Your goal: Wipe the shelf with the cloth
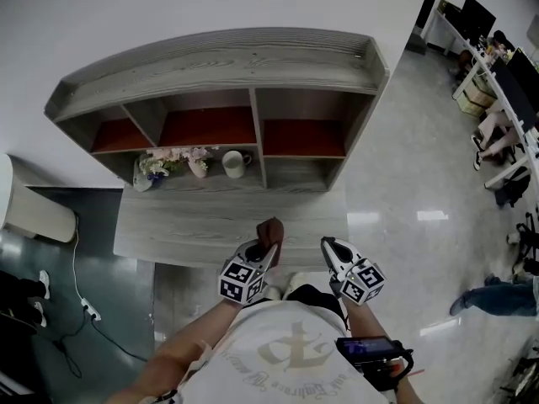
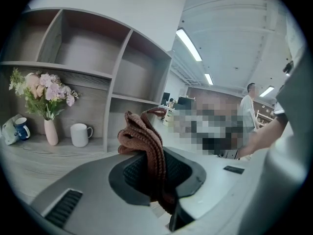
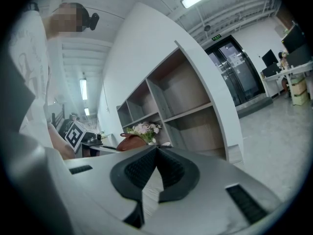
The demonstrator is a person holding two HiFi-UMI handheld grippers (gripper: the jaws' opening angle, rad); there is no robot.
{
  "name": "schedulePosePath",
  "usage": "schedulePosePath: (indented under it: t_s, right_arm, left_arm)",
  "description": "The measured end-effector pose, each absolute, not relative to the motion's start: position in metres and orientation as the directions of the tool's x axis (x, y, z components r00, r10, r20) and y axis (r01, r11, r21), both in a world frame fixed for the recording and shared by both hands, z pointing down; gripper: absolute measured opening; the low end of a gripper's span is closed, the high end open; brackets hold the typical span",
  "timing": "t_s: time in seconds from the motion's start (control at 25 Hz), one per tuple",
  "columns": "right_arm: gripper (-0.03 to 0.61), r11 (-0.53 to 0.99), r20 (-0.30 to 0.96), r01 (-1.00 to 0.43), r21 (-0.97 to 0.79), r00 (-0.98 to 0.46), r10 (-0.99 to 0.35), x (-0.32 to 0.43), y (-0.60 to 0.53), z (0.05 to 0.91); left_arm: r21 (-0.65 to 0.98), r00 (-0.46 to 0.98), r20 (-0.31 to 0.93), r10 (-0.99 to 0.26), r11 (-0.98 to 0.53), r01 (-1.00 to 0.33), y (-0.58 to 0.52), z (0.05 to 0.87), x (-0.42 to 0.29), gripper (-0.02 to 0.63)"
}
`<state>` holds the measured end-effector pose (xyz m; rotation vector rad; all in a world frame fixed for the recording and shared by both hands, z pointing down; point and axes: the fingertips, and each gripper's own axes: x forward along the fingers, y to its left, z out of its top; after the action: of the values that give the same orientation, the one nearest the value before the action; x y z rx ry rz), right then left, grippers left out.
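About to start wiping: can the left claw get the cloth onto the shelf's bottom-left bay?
Probably yes, partly. The left claw, shut on the cloth, faces the shelf across bare desk top, but the mug and vase of flowers stand in that bay and block much of its floor.

I see a plain white wall (image 1: 210,2) behind the grey wood-grain shelf (image 1: 227,61), which stands flush against it. To the right, the floor (image 1: 404,167) is pale, glossy tile that mirrors bright patches of overhead light. At the far right I make out white desks (image 1: 493,74) carrying dark monitors (image 1: 476,15). On the left the flooring turns dark. A white cable (image 1: 76,259) trails across it to a power strip (image 1: 88,311), near a white rounded unit (image 1: 38,213) I cannot identify. In the left gripper view, long strip lights (image 2: 188,44) run along a white ceiling (image 2: 230,28). The right gripper view shows dark-framed glass doors (image 3: 234,70).
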<state>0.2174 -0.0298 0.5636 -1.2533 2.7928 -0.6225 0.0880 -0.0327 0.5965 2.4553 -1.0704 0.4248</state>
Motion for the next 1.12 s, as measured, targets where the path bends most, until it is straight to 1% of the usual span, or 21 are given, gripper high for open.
schedulePosePath:
  t_s: [0.28,0.64,0.92,1.12]
  right_arm:
    - [0.005,0.601,0.133,-0.711,-0.365,-0.679,-0.722,0.235,-0.051,0.563]
    - [0.005,0.617,0.105,-0.696,-0.367,-0.69,-0.716,0.253,-0.087,0.554]
    - [0.005,0.64,0.087,-0.675,-0.366,-0.71,-0.699,0.264,-0.108,0.556]
    - [0.005,0.66,0.073,-0.655,-0.369,-0.728,-0.681,0.266,-0.12,0.557]
  left_arm:
    - [0.255,0.662,0.408,-0.628,-0.618,-0.743,-0.068,0.578,0.111,0.067]
    - [0.204,0.657,0.38,-0.651,-0.634,-0.746,-0.126,0.541,0.143,0.067]
    - [0.221,0.695,0.342,-0.632,-0.665,-0.713,-0.177,0.511,0.185,0.067]
    - [0.22,0.697,0.345,-0.629,-0.667,-0.712,-0.209,0.498,0.209,0.067]
